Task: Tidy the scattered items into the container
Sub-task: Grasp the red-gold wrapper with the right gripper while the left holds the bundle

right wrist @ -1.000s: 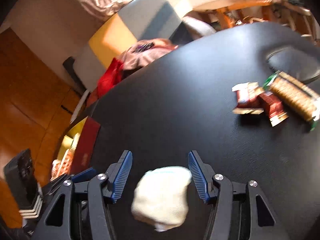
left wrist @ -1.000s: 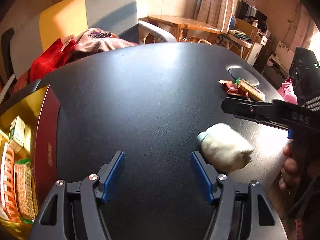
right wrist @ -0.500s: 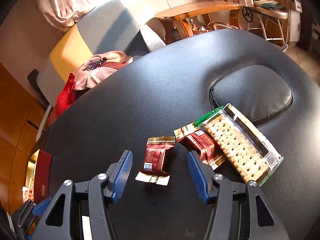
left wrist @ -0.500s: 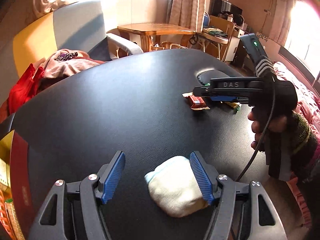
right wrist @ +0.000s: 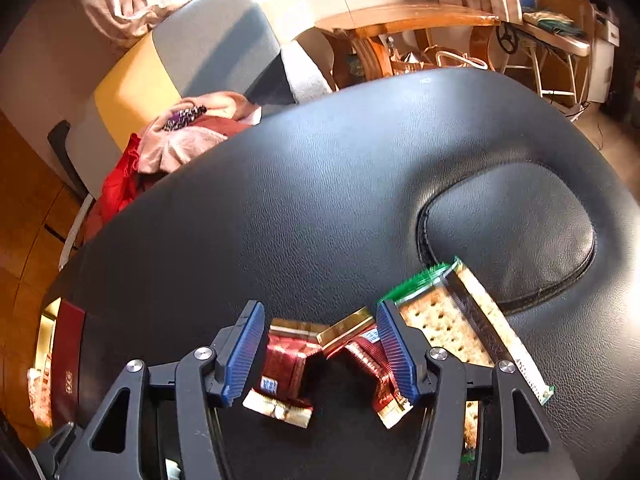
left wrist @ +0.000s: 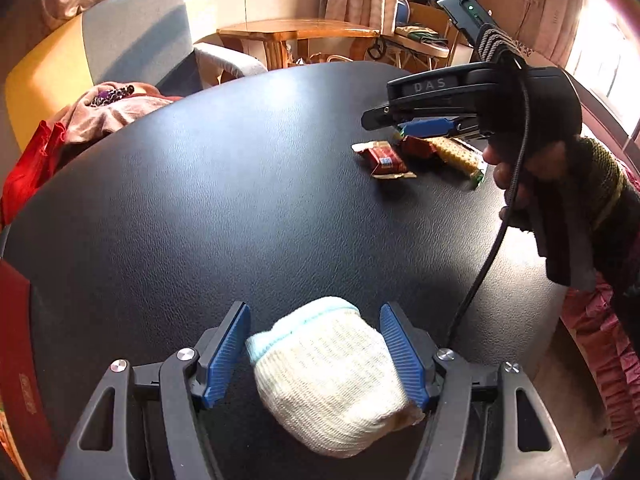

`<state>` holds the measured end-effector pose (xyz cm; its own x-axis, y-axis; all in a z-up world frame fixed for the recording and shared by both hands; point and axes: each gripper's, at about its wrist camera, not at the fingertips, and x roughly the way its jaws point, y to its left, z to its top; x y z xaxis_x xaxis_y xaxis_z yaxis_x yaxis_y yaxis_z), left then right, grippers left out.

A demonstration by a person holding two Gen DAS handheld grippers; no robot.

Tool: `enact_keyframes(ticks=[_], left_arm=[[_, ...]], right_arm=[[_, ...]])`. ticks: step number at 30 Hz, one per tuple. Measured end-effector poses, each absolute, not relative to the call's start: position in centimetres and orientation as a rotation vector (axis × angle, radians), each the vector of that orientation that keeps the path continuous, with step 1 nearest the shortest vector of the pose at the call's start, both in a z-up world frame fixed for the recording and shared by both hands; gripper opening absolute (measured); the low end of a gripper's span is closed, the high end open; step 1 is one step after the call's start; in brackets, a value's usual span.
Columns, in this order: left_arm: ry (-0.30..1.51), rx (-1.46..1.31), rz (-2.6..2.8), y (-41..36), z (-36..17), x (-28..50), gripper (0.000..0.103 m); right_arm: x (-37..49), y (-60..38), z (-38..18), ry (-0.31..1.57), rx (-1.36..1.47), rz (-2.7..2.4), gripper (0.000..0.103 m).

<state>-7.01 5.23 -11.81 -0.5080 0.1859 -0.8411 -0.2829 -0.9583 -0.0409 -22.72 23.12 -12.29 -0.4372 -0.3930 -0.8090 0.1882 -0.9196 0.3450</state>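
A cream rolled sock lies on the black padded table between the blue pads of my open left gripper; the right pad is at its edge. My right gripper is open, with two red snack packets between its pads. It also shows in the left wrist view above the packets. A cracker pack lies just right of them. The red-walled container stands at the table's left end.
A pile of pink and red clothes lies beyond the table's far left edge by a yellow and grey chair. A sunken oval pad sits at the table's right end. A wooden table stands behind.
My left gripper swung right and came around the sock. My right gripper left the sock, moved right to the snack packets and lowered over them.
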Motion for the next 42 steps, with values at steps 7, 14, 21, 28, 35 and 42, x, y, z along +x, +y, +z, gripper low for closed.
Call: enact_keyframes(ticks=[7, 14, 21, 28, 35, 42], left_arm=[[0.12, -1.411, 2.534, 2.6, -11.9, -5.6, 0.069], [0.056, -1.451, 2.576, -1.1, -12.3, -3.5, 0.07], [-0.132, -1.429, 2.571, -4.9, -11.8, -1.7, 0.069], [-0.215, -1.368, 2.609, -7.4, -10.6, 0.9, 0.072], [-0.159, -1.354, 2.576, -5.8, -10.5, 0.0, 0.073], [-0.104, -1.415, 2.581, -4.4, -11.4, -1.6, 0.073]], right_arm=[[-18.8, 22.9, -12.9, -0.313, 1.419, -2.304, 0.064], [-12.8, 22.1, -12.8, -0.325, 1.39, -2.232, 0.066], [-9.3, 20.0, -12.0, -0.246, 1.35, -2.314, 0.066], [-6.7, 18.6, -10.7, -0.153, 1.297, -2.51, 0.066], [-5.7, 19.4, -10.8, -0.153, 1.333, -2.582, 0.066], [-6.4, 19.2, -11.1, -0.113, 1.363, -2.645, 0.064]])
